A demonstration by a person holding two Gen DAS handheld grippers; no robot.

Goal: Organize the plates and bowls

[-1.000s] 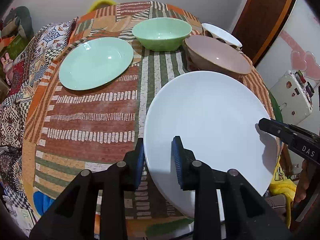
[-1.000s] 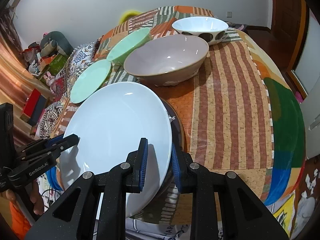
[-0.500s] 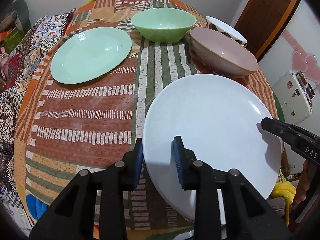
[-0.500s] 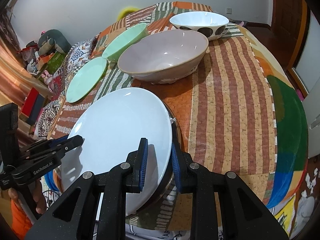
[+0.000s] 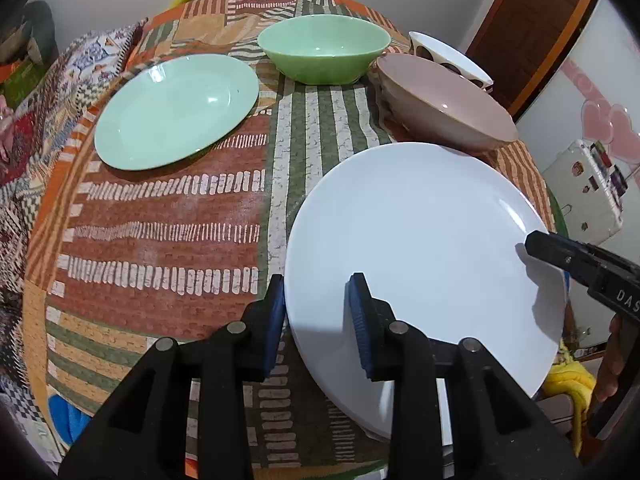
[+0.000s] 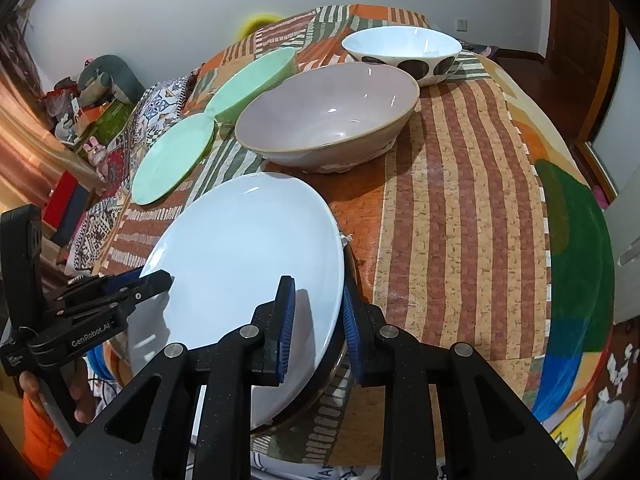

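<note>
White plate point(image 5: 420, 240) sits near the table's point(image 5: 160, 220) front edge; left gripper point(image 5: 316, 316) and right gripper point(image 6: 318, 320) each clasp its rim, apparently lifted slightly.

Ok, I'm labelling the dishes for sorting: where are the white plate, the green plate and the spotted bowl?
white plate point(image 5: 420, 240): left wrist view, centre of its face.
green plate point(image 5: 176, 112): left wrist view, middle of its well.
spotted bowl point(image 6: 400, 46): right wrist view, inner white wall.
</note>
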